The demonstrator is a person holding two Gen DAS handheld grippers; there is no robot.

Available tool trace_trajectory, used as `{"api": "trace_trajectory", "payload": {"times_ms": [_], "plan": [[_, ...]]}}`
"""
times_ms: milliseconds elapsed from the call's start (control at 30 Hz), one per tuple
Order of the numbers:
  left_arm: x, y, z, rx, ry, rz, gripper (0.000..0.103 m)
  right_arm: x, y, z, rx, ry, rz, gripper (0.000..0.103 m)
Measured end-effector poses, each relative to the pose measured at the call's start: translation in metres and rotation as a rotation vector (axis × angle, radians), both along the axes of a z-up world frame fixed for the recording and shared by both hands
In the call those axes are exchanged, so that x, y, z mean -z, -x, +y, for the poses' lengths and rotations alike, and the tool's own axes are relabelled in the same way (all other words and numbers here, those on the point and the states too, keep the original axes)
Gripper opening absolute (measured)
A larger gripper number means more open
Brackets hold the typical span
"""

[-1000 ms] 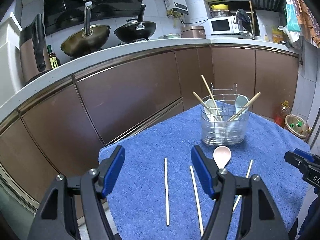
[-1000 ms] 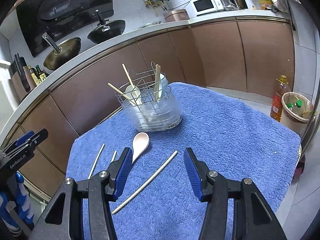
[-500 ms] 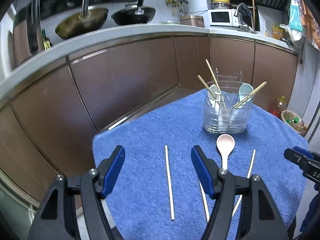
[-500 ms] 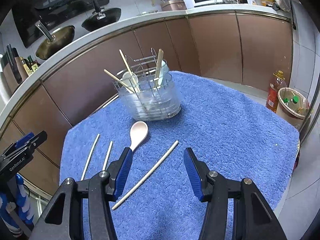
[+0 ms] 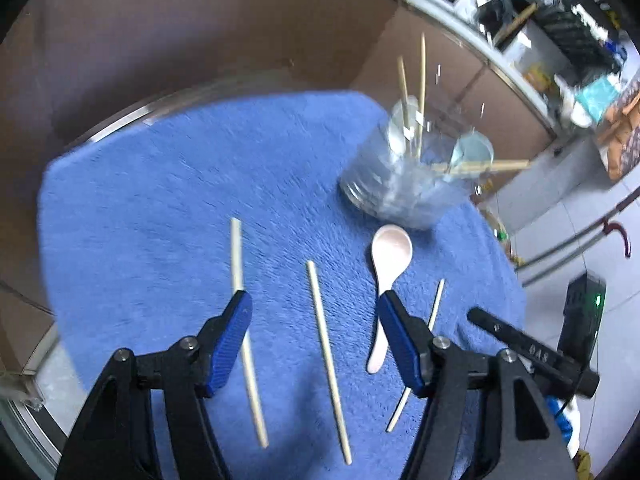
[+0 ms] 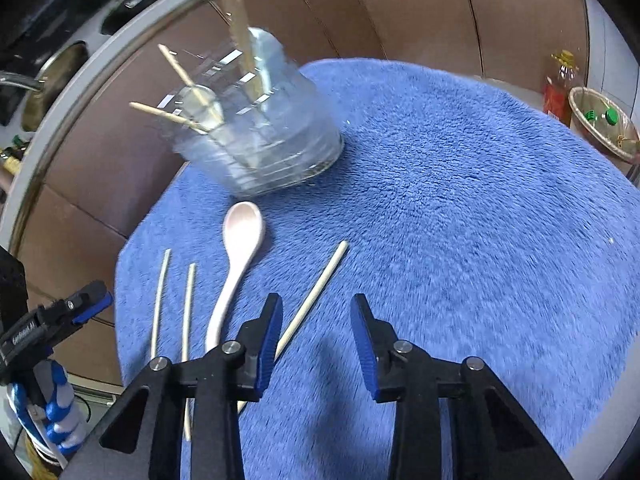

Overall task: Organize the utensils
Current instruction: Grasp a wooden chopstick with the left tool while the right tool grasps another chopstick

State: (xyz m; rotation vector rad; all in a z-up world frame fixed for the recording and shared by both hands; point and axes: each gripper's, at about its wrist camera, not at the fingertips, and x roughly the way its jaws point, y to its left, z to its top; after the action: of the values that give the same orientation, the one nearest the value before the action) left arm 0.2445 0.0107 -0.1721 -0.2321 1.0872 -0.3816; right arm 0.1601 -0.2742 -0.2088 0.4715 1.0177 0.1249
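Four loose utensils lie on the blue towel [image 5: 160, 184]: three pale chopsticks and one pink spoon [image 5: 386, 276]. Compared with a second ago, both of your grippers have dropped and tipped downward, so the counter and woks have left the left view and the towel fills it. Both sets of jaws have just been closing, with the pads still apart and pressing on nothing.

Your left gripper [image 5: 314, 314] now straddles the middle chopstick [image 5: 326, 356]; the left chopstick [image 5: 244, 320] passes under its left pad, and the spoon handle lies just beside its right pad. Your right gripper [image 6: 316, 316] hangs over bare towel, with the right chopstick [image 6: 316, 296] slipping under its left pad rather than between the pads.

Judged from this, you are in the approach to a pickup, and no loose piece has yet gone into the holder [image 6: 272, 136], which stands at the far edge of the towel.

Materials: the towel is thick, fuzzy pile, likely to let thin round sticks sink slightly. The chopsticks are slim, straight and smooth. The spoon has an oval bowl and a curved handle. The holder is clear, ribbed plastic around a wire rack, already holding several sticks and spoons.
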Motion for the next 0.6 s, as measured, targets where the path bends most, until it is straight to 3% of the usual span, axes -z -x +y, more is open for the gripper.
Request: {"api": "trace_trajectory", "payload": {"times_ms": [100,233,400,467,567,600], "plan": [[0.021,-0.020,-0.022,0.039,-0.018,0.087,0.049,0.007,-0.019,0.005,-0.015,0.029,0.050,0.031],[0.040,-0.041,-0.038,0.037,-0.093,0.128,0.038,0.012,-0.038,0.016,-0.045,0.054,0.094,0.027],[0.059,-0.058,-0.050,0.041,-0.139,0.180,0.031,0.022,-0.049,0.032,-0.084,0.136,0.137,0.025],[0.060,-0.062,-0.058,0.042,-0.167,0.163,0.030,0.021,-0.050,0.037,-0.090,0.161,0.136,0.024],[0.060,-0.061,-0.070,0.046,-0.223,0.140,0.027,0.022,-0.048,0.039,-0.085,0.195,0.130,0.015],[0.061,-0.061,-0.073,0.044,-0.246,0.130,0.020,0.022,-0.046,0.038,-0.080,0.188,0.126,0.013]]}}
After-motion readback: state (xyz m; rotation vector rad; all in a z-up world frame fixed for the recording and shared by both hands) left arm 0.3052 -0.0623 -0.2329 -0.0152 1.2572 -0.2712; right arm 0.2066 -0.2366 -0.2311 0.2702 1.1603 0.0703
